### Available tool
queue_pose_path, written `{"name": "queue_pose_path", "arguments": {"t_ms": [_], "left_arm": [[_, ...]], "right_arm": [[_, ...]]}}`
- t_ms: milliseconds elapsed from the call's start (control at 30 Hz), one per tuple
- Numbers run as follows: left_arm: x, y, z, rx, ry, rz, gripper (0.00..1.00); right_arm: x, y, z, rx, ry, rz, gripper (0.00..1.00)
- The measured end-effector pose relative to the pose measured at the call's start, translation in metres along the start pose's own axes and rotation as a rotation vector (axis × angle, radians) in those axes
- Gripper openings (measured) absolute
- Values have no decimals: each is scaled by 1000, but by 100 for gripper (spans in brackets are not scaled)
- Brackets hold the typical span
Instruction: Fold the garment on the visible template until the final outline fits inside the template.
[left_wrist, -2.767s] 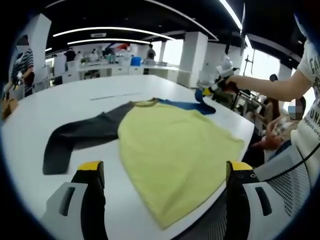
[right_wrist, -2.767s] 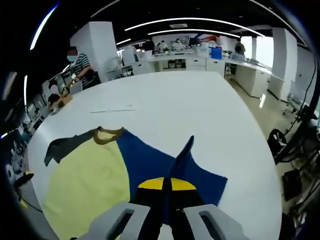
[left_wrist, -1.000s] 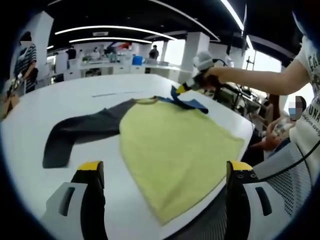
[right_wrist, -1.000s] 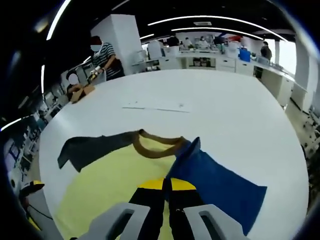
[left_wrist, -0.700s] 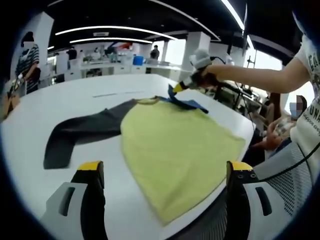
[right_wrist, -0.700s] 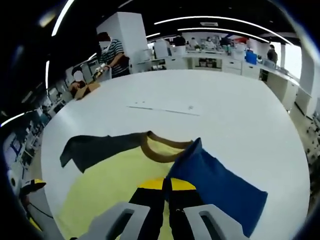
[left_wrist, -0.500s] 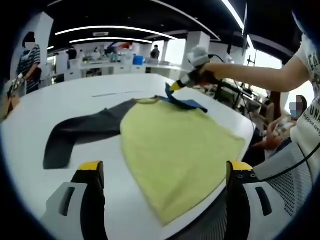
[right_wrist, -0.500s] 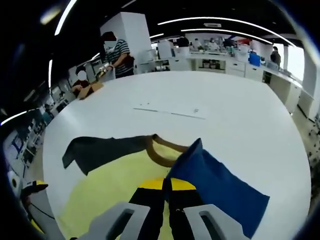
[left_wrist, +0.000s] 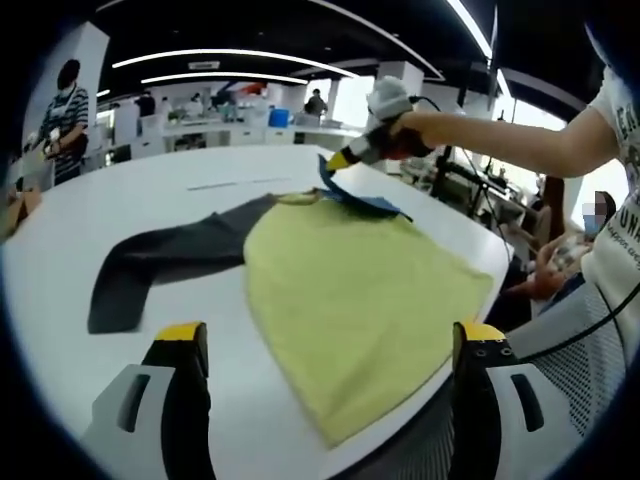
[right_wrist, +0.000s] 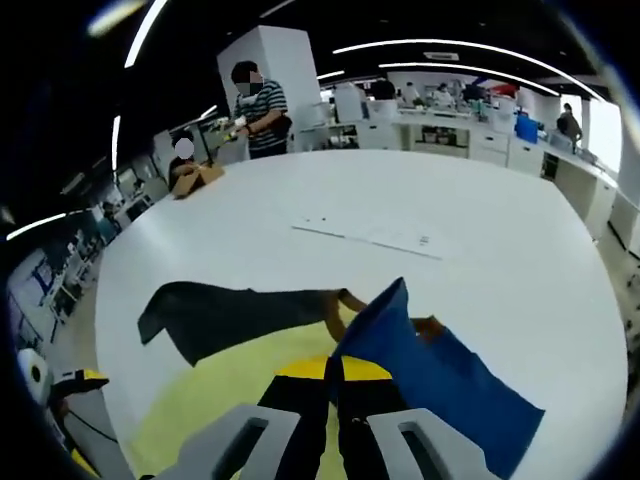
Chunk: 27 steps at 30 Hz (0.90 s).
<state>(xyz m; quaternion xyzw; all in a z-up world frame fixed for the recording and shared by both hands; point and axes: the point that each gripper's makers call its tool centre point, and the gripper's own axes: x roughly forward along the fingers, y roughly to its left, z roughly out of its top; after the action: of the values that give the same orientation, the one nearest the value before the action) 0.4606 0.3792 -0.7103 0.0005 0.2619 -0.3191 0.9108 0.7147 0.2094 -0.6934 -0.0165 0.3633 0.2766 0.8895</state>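
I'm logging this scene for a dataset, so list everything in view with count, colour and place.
Table: one, white, under the garment.
Garment: one, yellow body, flat on the table.
Grey sleeve: one, spread flat.
Blue sleeve: one, lifted by the right gripper.
Template: one, pale, flat beyond the collar.
Bystanders: one, striped top, far end; another nearby.
Left gripper: open, yellow-tipped, above the hem.
Right gripper: shut on the blue sleeve.
Person's arm: one, holding the right gripper.

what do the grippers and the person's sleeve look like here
The left gripper has two pale grey moulded jaws with slot cutouts, black inner faces and yellow tips. The right gripper is built the same, and in the left gripper view it carries a rounded grey body. The person wears a white short sleeve with dark lettering; a black cable runs below.
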Motion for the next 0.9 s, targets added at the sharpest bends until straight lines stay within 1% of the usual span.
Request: {"name": "queue_pose_path", "arguments": {"t_ms": [267, 600, 900], "left_arm": [[-1, 0, -2, -6, 4, 3, 99], [-1, -1, -4, -10, 10, 6, 99], [1, -2, -6, -16, 13, 8, 99]], "right_arm": [[6, 18, 1, -24, 1, 40, 0], [8, 36, 12, -34, -22, 78, 0], [13, 63, 10, -51, -20, 130, 0]]}}
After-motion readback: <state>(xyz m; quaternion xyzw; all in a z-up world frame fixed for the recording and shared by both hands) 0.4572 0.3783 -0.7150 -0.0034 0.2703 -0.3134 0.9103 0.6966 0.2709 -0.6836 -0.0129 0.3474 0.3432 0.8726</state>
